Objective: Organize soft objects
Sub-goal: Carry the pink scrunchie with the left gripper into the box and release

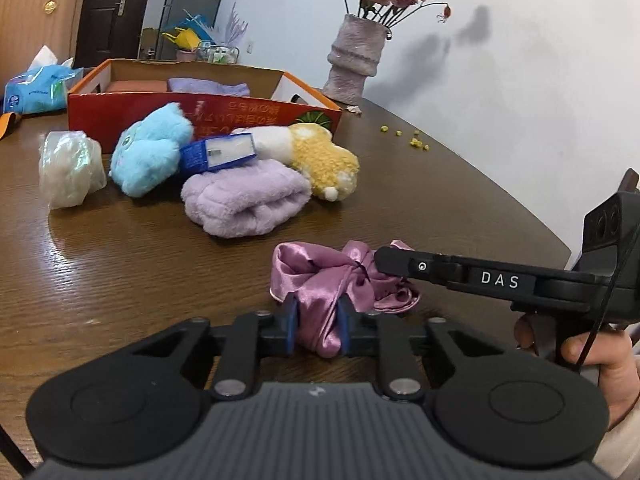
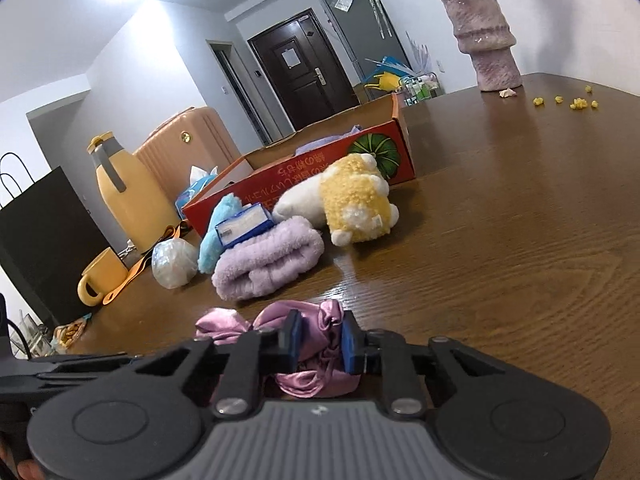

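With both pairs of blue pads clamped on it, the crumpled pink satin cloth (image 1: 320,280) at the near edge of the brown wooden tabletop (image 1: 120,264) looks to be mid-fold or about to be lifted. From the left wrist: left gripper (image 1: 318,326) clenched on a bunched end of the satin; right gripper (image 1: 384,260) reaching in from the right edge, tips buried in the same cloth, white letters "DAS" legible on its arm. Farther back, toward the far left corner, an orange-red cardboard box (image 1: 280,110) with upside-down East Asian print, not readable. From the right wrist: right gripper (image 2: 320,340) nipped shut on a fold of the satin (image 2: 304,320), the box (image 2: 320,176) bearing a green pumpkin picture. Likely next: raising the cloth together without letting slippery satin slide free, then carrying it over the rolled lilac fleece towel (image 2: 268,264) into the box.
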